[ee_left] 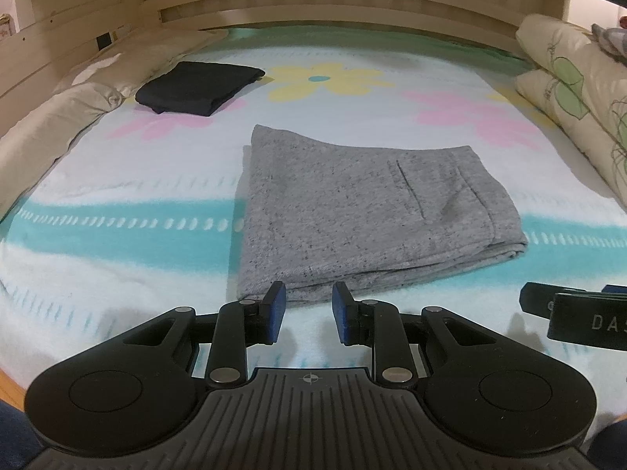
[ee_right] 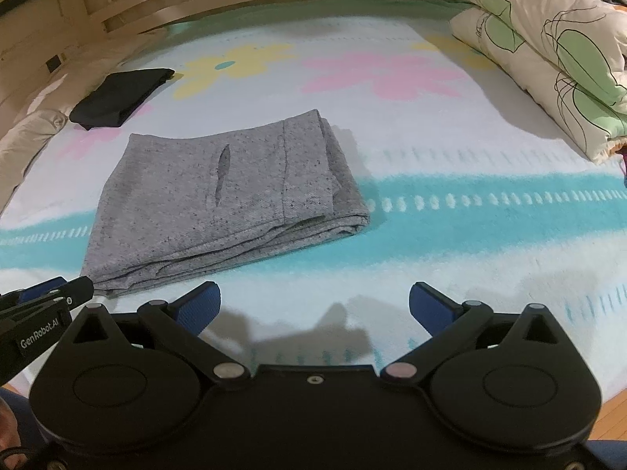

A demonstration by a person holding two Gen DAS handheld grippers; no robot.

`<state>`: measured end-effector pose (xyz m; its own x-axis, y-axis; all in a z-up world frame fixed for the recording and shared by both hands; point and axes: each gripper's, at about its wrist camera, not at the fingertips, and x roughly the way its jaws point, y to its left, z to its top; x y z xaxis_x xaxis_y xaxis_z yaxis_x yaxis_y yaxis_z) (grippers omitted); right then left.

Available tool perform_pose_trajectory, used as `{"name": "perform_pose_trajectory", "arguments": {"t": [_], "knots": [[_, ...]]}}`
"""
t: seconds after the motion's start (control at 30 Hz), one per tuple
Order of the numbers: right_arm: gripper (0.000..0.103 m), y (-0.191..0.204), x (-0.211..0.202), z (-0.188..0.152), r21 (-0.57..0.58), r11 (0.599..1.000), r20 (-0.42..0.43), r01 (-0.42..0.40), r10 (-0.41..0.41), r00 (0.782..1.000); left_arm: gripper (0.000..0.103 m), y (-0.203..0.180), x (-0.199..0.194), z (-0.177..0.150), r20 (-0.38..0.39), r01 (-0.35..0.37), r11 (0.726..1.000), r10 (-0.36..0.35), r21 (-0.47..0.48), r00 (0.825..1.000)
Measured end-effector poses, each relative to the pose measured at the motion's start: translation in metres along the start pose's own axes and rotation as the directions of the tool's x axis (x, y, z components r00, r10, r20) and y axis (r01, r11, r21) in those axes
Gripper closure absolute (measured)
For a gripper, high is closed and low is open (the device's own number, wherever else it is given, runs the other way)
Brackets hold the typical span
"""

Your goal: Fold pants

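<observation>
Grey speckled pants [ee_left: 352, 211] lie folded into a flat rectangle on the flowered bed cover, pocket slit facing up. They also show in the right wrist view [ee_right: 223, 199]. My left gripper [ee_left: 308, 305] hovers just short of the pants' near edge, jaws apart by a small gap and empty. My right gripper [ee_right: 313, 305] is wide open and empty, over the bed cover to the right of the pants' near corner. Its body shows in the left wrist view [ee_left: 580, 309], and the left gripper's tip shows in the right wrist view [ee_right: 51, 293].
A folded black garment [ee_left: 200, 88] lies at the back left of the bed. A beige pillow [ee_left: 58, 117] runs along the left side. A folded flowered quilt [ee_right: 548, 55] is stacked at the right. A wooden headboard [ee_left: 313, 0] stands behind.
</observation>
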<state>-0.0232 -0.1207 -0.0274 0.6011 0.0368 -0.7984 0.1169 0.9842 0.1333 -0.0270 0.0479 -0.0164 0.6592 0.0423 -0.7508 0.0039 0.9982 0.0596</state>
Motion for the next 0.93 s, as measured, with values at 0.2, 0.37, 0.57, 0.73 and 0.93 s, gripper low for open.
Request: {"name": "perform_pose_trajectory", "arguments": {"t": [0.2,0.37,0.57,0.73,0.93], "knots": [[0.001,0.0010,0.0014,-0.0003,-0.006,1.000,-0.003,0.001,-0.001,1.000,0.078,0.0012,0.0004,-0.0004,-0.004,0.001,1.000,-0.001,-0.006,1.000],[0.001,0.0011,0.0030,-0.0009,-0.004,1.000,-0.007,0.009,-0.009,1.000,0.078,0.0018,-0.0002,0.0000,-0.004,0.006,1.000,-0.006,-0.012,1.000],[0.001,0.0005,0.0056,-0.0013,-0.005,1.000,-0.013,0.012,-0.012,1.000,0.078,0.0026,-0.0008,0.0009,-0.007,0.013,1.000,-0.013,-0.016,1.000],[0.001,0.0009,0.0061,-0.0014,-0.004,1.000,-0.014,0.012,-0.012,1.000,0.078,0.0034,-0.0010,0.0014,-0.010,0.020,1.000,-0.020,-0.023,1.000],[0.001,0.0025,0.0080,-0.0031,-0.007,1.000,-0.019,0.010,-0.010,1.000,0.078,0.0034,-0.0012,0.0012,-0.007,0.023,1.000,-0.023,-0.021,1.000]]}}
